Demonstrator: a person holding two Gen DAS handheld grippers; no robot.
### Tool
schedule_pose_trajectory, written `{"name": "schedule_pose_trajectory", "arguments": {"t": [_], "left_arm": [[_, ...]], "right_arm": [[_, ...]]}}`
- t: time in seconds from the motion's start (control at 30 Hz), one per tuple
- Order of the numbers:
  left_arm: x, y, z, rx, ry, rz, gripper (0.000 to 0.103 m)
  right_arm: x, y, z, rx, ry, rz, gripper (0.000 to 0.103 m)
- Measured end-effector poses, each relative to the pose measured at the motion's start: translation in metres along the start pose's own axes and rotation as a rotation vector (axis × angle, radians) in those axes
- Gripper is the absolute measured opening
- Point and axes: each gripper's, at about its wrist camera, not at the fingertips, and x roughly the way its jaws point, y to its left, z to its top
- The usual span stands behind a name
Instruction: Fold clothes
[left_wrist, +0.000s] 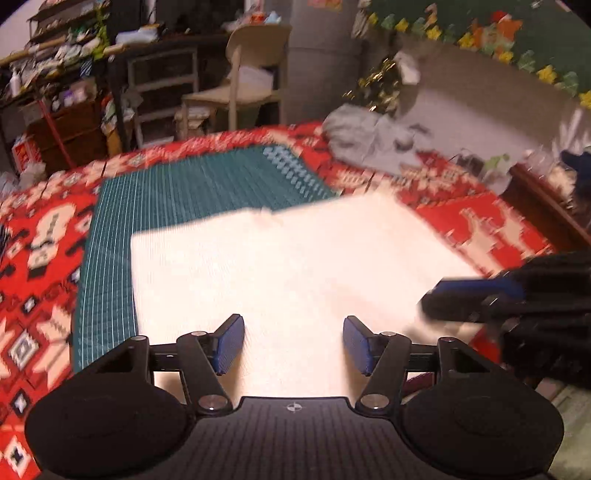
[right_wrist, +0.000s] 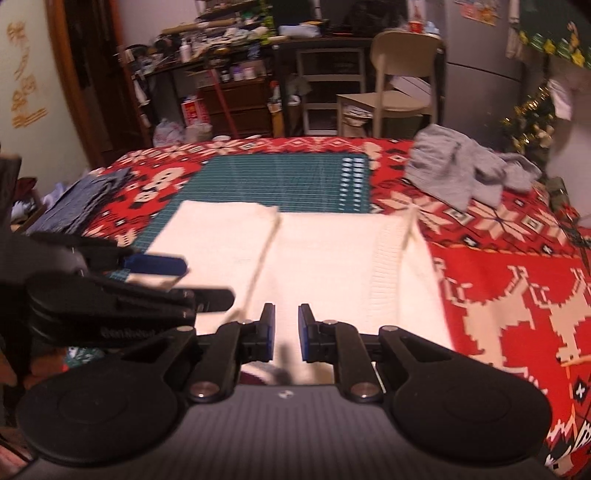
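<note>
Red patterned cloth (right_wrist: 517, 295) covers the tabletop, with white snowflake and deer figures woven into it.

Nearest the camera, the left tool (left_wrist: 293, 345) has its blue pads set wide apart, released, with nothing between them; it hangs over the near part of a white knitted garment (left_wrist: 288, 266). The right tool (right_wrist: 287, 332) has its pads close together with a narrow gap, and no cloth is seen pinched between them; it also sits above the near edge of the same garment. In the left wrist view the right tool appears at the right edge of the garment, blurred.

The white garment lies flat and folded, partly on a green cutting mat (right_wrist: 280, 181) with a white grid, partly on the red cloth. A crumpled grey garment (right_wrist: 454, 170) lies at the far right corner, well apart from the white one. Something of dark blue fabric (right_wrist: 77, 206) lies at the left side.

Behind the tabletop stand a beige chair (right_wrist: 399, 77), dark crowded shelves (right_wrist: 221, 48) and a small decorated tree (right_wrist: 532, 122) on the right.
</note>
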Motion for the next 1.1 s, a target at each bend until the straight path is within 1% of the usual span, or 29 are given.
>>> {"name": "schedule_pose_trajectory", "arguments": {"t": [0.03,0.07,0.1,0.13,0.2,0.3,0.4,0.43,0.47,0.63,0.7,0.77,0.9,0.97,1.0,1.1], "left_arm": [[0.000,0.000,-0.003,0.003,-0.011,-0.004,0.072],[0.001,-0.002,-0.004,0.011,-0.009,-0.017,0.078],[0.002,-0.005,-0.005,0.024,0.001,-0.030,0.091],[0.004,-0.008,-0.006,0.038,0.009,-0.038,0.102],[0.007,-0.017,-0.011,0.078,0.011,-0.012,0.103],[0.009,-0.029,-0.019,0.129,-0.027,0.054,0.103],[0.008,-0.030,-0.023,0.105,-0.074,0.076,0.103],[0.008,-0.030,-0.025,0.105,-0.090,0.080,0.103],[0.008,-0.030,-0.026,0.106,-0.105,0.085,0.103],[0.007,-0.034,-0.035,0.092,-0.178,0.112,0.103],[0.006,-0.035,-0.038,0.079,-0.195,0.123,0.103],[0.007,-0.038,-0.032,0.067,-0.162,0.136,0.103],[0.015,-0.043,-0.012,0.049,-0.058,0.159,0.103],[0.018,-0.045,-0.005,0.038,-0.010,0.174,0.103],[0.019,-0.046,-0.001,0.029,0.018,0.180,0.103],[0.024,-0.047,0.010,-0.020,0.107,0.203,0.103]], "right_arm": [[0.002,-0.004,-0.001,0.005,0.002,-0.003,0.014],[0.003,-0.008,-0.002,0.008,0.004,-0.006,0.014],[0.005,-0.012,-0.002,0.016,0.005,-0.011,0.014],[0.006,-0.016,-0.003,0.025,0.005,-0.016,0.015],[0.008,-0.024,-0.005,0.049,0.008,-0.020,0.015],[0.008,-0.031,-0.009,0.073,0.005,-0.024,0.015],[0.009,-0.035,-0.013,0.088,0.008,-0.025,0.016],[0.009,-0.036,-0.014,0.092,0.010,-0.024,0.018],[0.010,-0.036,-0.016,0.099,0.013,-0.024,0.022],[0.009,-0.039,-0.022,0.125,0.019,-0.014,0.022],[0.009,-0.037,-0.022,0.126,0.018,-0.011,0.023],[0.007,-0.036,-0.022,0.126,0.015,-0.008,0.024],[0.001,-0.033,-0.017,0.117,-0.002,-0.007,0.025],[-0.004,-0.031,-0.012,0.107,-0.015,-0.008,0.027],[-0.007,-0.031,-0.009,0.101,-0.020,-0.009,0.029],[-0.013,-0.030,-0.002,0.086,-0.034,-0.016,0.030]]}}
